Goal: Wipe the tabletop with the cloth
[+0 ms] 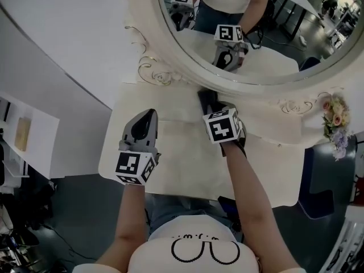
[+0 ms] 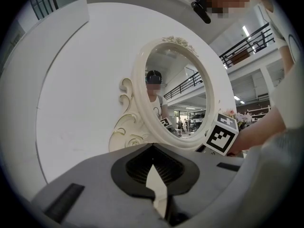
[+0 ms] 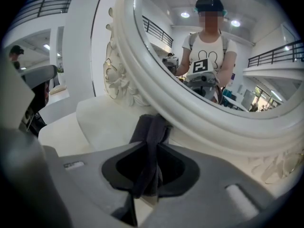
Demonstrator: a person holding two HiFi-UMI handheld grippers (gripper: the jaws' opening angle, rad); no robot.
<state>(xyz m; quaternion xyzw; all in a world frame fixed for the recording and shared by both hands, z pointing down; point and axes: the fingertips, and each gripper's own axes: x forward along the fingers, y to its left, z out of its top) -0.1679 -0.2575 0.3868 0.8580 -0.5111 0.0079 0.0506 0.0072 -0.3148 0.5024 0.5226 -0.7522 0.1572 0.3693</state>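
A dark cloth [image 1: 206, 99] lies bunched on the cream tabletop [image 1: 182, 169], right at the foot of the oval mirror's frame [image 1: 170, 75]. My right gripper [image 1: 215, 111] is shut on it and points down at the table. In the right gripper view the cloth [image 3: 151, 129] hangs pinched between the jaws and touches the tabletop [image 3: 95, 122] just under the frame [image 3: 199, 120]. My left gripper [image 1: 149, 116] hovers level over the table's left half, jaws together with nothing in them. In its own view the left gripper [image 2: 152, 150] faces the mirror [image 2: 175, 99].
The big mirror [image 1: 256, 33] in its ornate frame stands along the back of the table, close ahead of the cloth. A bunch of pale flowers [image 1: 335, 118] sits at the table's right end. A white wall [image 2: 80, 89] runs along the left.
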